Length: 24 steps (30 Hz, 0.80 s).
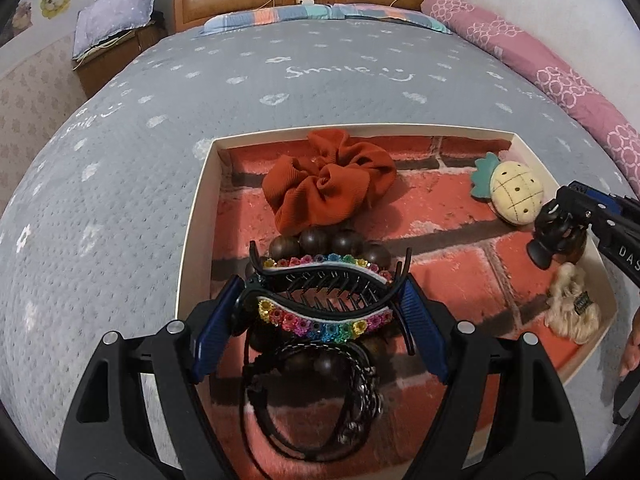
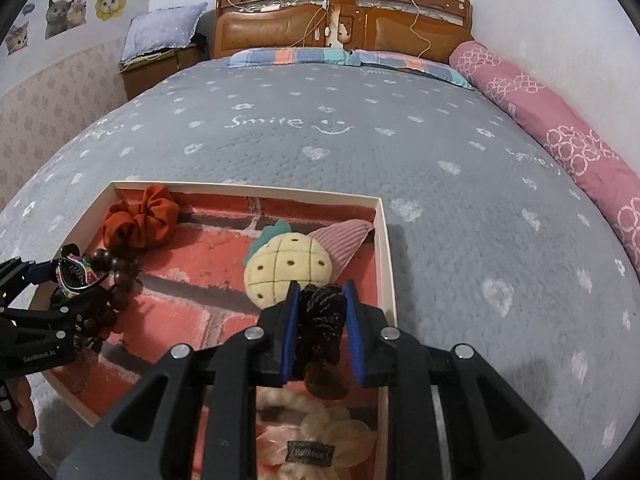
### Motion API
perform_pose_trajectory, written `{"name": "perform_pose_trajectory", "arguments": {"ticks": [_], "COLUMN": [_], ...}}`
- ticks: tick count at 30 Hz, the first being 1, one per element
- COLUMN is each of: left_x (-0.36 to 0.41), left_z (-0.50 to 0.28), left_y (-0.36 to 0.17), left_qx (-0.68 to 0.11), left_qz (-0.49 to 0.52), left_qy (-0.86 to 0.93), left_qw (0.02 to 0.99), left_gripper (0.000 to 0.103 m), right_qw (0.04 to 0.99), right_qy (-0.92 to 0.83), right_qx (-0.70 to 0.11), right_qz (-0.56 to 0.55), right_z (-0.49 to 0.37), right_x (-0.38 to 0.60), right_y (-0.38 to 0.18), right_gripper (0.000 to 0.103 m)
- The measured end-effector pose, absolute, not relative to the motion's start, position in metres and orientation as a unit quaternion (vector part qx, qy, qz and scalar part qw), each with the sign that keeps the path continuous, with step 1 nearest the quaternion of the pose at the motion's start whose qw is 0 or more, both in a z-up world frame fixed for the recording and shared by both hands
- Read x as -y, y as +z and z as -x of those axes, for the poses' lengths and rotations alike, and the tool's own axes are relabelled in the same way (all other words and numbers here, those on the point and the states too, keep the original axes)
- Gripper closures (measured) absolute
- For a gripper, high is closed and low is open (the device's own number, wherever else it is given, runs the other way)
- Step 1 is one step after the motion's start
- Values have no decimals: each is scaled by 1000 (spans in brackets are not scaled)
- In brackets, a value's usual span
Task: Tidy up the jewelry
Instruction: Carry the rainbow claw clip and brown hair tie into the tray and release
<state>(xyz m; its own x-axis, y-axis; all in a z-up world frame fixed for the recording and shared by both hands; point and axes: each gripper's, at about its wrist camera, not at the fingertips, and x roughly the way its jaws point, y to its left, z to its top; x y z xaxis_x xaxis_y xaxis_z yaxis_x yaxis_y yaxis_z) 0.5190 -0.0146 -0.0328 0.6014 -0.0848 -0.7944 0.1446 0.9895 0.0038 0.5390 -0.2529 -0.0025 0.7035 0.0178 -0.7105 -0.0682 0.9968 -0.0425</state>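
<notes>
A white-walled box [image 1: 200, 216] with a brick-print floor lies on the bed. My left gripper [image 1: 322, 296] is shut on a black claw clip with rainbow stones [image 1: 320, 320], held low over a brown wooden bead bracelet [image 1: 316, 240] and black cords [image 1: 312, 400] in the box's near left part. An orange scrunchie [image 1: 328, 184] lies behind them. My right gripper [image 2: 322, 292] is shut on a dark fuzzy hair tie [image 2: 322, 320] above the box's right side [image 2: 386, 248], just in front of a pineapple plush [image 2: 288, 272] and over a cream scrunchie [image 2: 320, 440].
A grey quilt [image 2: 360, 152] covers the bed around the box. A pink bolster [image 2: 560, 136] runs along the right edge, with pillows and a wooden headboard [image 2: 340, 28] at the far end. A pink corduroy piece [image 2: 344, 232] lies behind the pineapple. A person's fingers [image 1: 632, 352] show at the edge.
</notes>
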Motion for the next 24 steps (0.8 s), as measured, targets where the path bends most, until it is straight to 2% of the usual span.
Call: {"name": "perform_pose_trajectory", "arguments": {"ticks": [9, 11, 13, 17, 21, 24], "left_x": [14, 13, 12, 10, 8, 2], "left_z": [-528, -527, -524, -515, -502, -489], "left_y": [-33, -32, -30, -23, -9, 4], "left_qx": [-444, -444, -440, -434, -421, -408], "left_qz": [-28, -24, -26, -21, -21, -13], "left_qy": [-64, -68, -64, -71, -74, -76], "left_qw": [893, 893, 895, 898, 904, 910], "left_gripper": [25, 24, 17, 15, 9, 6], "right_qw": [918, 918, 917, 916, 922, 926], "right_qy": [36, 39, 41, 42, 40, 38], "right_qx": [-395, -395, -397, -399, -385, -375], "right_qz": [19, 15, 9, 8, 10, 10], "right_z": [-548, -546, -545, -539, -527, -514], "right_x": [259, 261, 264, 266, 269, 273], "right_y": [-2, -2, -2, 0, 11, 25], "right_gripper": [77, 70, 53, 52, 39, 36]}}
